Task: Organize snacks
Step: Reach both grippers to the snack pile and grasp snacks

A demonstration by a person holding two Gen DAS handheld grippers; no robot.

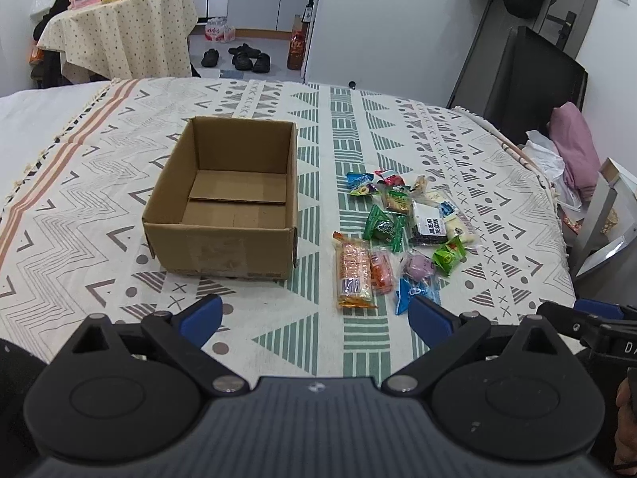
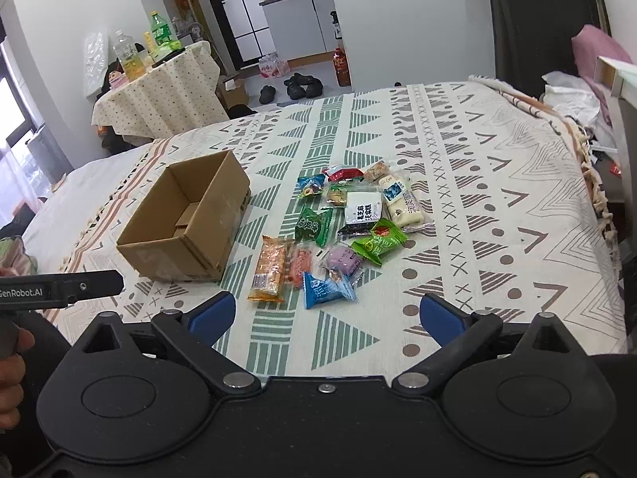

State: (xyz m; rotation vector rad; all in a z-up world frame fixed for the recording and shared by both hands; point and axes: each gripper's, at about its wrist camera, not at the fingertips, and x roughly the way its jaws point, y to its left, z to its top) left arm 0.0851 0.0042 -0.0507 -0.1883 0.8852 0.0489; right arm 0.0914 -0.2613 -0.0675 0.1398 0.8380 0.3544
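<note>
An open, empty cardboard box point(image 1: 223, 235) sits on the patterned cloth; it also shows in the right wrist view point(image 2: 179, 247). To its right lies a pile of several wrapped snacks point(image 1: 402, 235), also in the right wrist view point(image 2: 346, 227): an orange biscuit pack point(image 1: 352, 273) point(image 2: 268, 269), a blue packet point(image 2: 326, 288), green packets point(image 2: 378, 243), a black-and-white pack point(image 2: 362, 209). My left gripper point(image 1: 318, 318) is open and empty, held short of the box and the pile. My right gripper point(image 2: 332, 316) is open and empty just before the pile.
The cloth-covered bed point(image 1: 99, 183) drops off at its right edge point(image 2: 597, 207). A dotted-cloth side table with bottles point(image 2: 159, 79) stands at the far left. Shoes point(image 1: 243, 57) lie on the floor beyond. A black headboard point(image 1: 529, 79) and pink clothes point(image 1: 577, 147) are at the right.
</note>
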